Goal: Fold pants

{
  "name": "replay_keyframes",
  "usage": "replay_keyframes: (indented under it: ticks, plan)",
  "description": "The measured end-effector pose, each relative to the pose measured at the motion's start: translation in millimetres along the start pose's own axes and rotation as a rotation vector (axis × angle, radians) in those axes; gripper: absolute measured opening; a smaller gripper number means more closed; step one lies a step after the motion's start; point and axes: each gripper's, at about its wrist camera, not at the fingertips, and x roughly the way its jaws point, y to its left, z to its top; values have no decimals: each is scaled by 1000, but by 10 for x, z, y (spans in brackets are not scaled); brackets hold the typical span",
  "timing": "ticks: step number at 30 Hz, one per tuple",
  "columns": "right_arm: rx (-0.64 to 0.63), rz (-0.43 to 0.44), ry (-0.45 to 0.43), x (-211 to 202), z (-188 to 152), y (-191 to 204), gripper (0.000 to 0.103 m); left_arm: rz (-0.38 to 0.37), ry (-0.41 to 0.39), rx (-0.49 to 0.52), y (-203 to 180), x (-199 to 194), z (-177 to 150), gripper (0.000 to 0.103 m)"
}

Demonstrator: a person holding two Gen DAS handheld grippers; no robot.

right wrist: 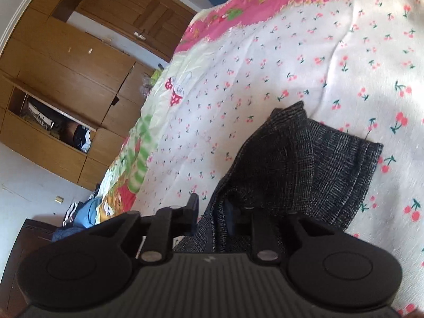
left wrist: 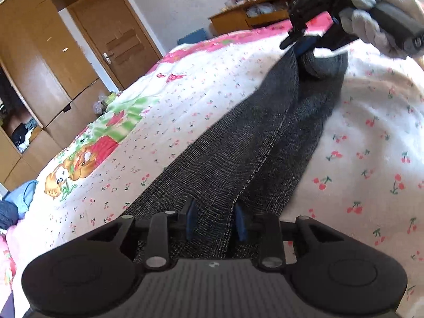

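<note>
Lengthwise, the dark pants (left wrist: pixel 238 143) run across the quilt (left wrist: pixel 164 122) from the left gripper (left wrist: pixel 216 222) to the right gripper (left wrist: pixel 302 42), each with jaws parted astride the cloth.

One pants (left wrist: pixel 254 143), two tongs (left wrist: pixel 216 221) (right wrist: pixel 216 212), one quilt (left wrist: pixel 172 98), one gloved hand (left wrist: pixel 381 26).

Bright daylight washes out the white bedspread (left wrist: pixel 185 100) at the right of both views. The wardrobe (right wrist: pixel 66 79) bends strongly toward the fisheye edges. The gloved hand (left wrist: pixel 384 21) and picture corners appear soft, slightly blurred.
</note>
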Motion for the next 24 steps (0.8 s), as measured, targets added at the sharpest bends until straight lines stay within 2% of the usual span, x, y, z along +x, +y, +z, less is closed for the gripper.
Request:
replay_keyframes:
  ticks: [2, 5, 6, 8, 12, 15, 18, 22, 24]
  plan:
    - [-25, -38, -35, -16, 24, 16, 31, 0, -4, -12, 41, -7, -13, 46]
    - [37, -77, -21, 45, 70, -38, 29, 4, -7, -16, 53, 12, -14, 46]
    - [37, -72, -20, 47, 79, -48, 29, 4, -10, -18, 57, 4, -7, 46]
    - [8, -124, 0, 32, 100, -25, 29, -2, -14, -21, 65, -4, -9, 46]
    - [-39, -150, -13, -190, 158, 12, 32, -16, -10, -25, 58, 19, -31, 46]
    - [-50, -172, -38, -257, 254, 25, 39, -19, -11, -26, 35, 37, -30, 46]
    - [-47, -177, -28, -111, 343, 41, 43, -19, -7, -25, 12, 45, -28, 46]
    - [57, -172, 66, 197, 341, -52, 43, -24, -7, -22, 5, 40, -29, 46]
    - [61, -177, 41, 241, 337, -52, 43, -24, -13, -25, 16, 37, -34, 46]
